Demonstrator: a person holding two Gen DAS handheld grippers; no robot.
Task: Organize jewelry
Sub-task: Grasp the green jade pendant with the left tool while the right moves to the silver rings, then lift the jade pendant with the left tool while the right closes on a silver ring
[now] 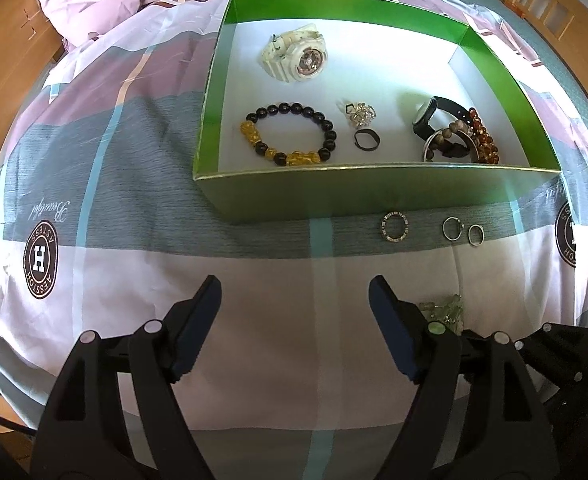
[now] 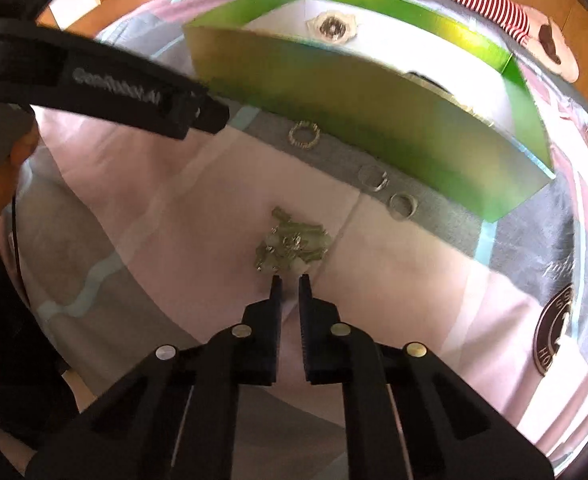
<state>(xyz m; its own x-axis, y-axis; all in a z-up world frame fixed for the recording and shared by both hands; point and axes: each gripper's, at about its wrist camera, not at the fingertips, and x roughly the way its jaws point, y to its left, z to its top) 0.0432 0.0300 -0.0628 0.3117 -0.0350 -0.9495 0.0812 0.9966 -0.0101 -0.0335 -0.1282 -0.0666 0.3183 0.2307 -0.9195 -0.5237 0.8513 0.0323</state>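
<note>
Right now my right gripper (image 2: 289,278) has its jaws nearly closed, tips just short of the green bead jewelry (image 2: 292,245) on the bedsheet (image 2: 174,220); I can't tell whether anything is pinched. Beyond it, three rings (image 1: 393,227) lie along the near wall of the green box (image 1: 374,196), which holds watches and bracelets. My left gripper (image 1: 294,296) hangs wide open, empty.

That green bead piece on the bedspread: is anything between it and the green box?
Only the box's near wall, which it must be lifted over. Three rings lie apart on the sheet between the green bead piece and that wall.
</note>
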